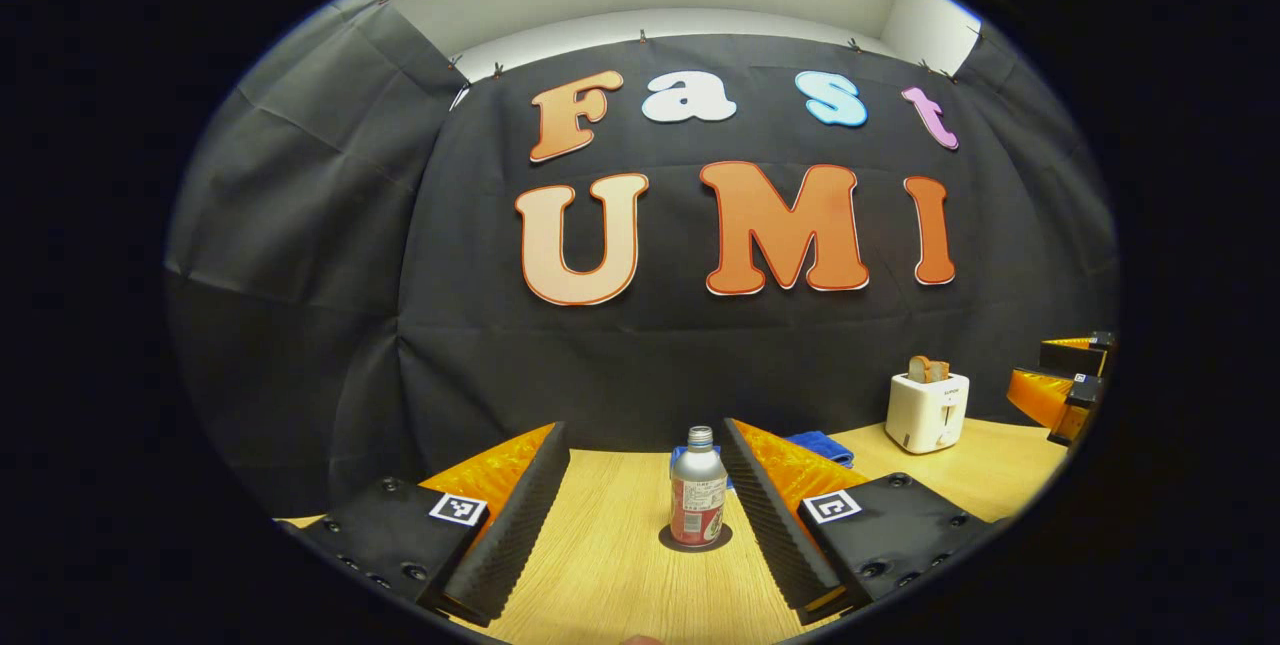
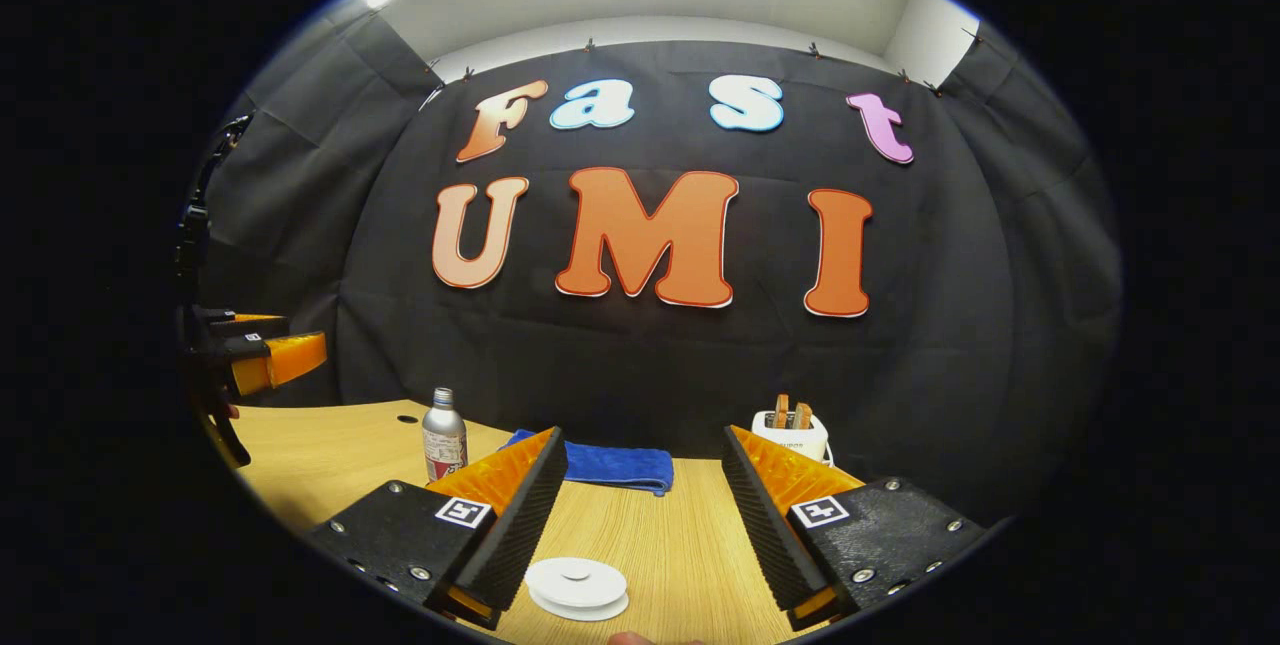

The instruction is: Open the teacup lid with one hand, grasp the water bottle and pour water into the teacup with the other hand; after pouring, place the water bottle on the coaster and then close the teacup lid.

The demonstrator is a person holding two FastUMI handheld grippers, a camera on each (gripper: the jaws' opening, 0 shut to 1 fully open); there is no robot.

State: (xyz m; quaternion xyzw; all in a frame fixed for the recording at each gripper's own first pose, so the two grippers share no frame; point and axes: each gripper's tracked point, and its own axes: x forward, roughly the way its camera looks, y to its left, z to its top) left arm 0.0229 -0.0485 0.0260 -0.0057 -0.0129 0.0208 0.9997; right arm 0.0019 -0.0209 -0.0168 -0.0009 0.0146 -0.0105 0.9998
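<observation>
A silver water bottle (image 1: 697, 490) with a red label stands upright on a dark round coaster (image 1: 722, 542) on the wooden table. My left gripper (image 1: 645, 430) is open, one finger to each side of the bottle and short of it. In the right gripper view the same bottle (image 2: 444, 447) stands far left. A white teacup (image 2: 577, 587) with its lid on sits low between the fingers of my open right gripper (image 2: 642, 437), nearer the left finger. Nothing is held.
A white toaster (image 1: 928, 410) with toast stands at the back right, also toaster (image 2: 790, 433). A blue cloth (image 2: 600, 465) lies near the back wall. The other gripper (image 1: 1070, 385) shows at the right edge, and the left one (image 2: 255, 360) at the left edge.
</observation>
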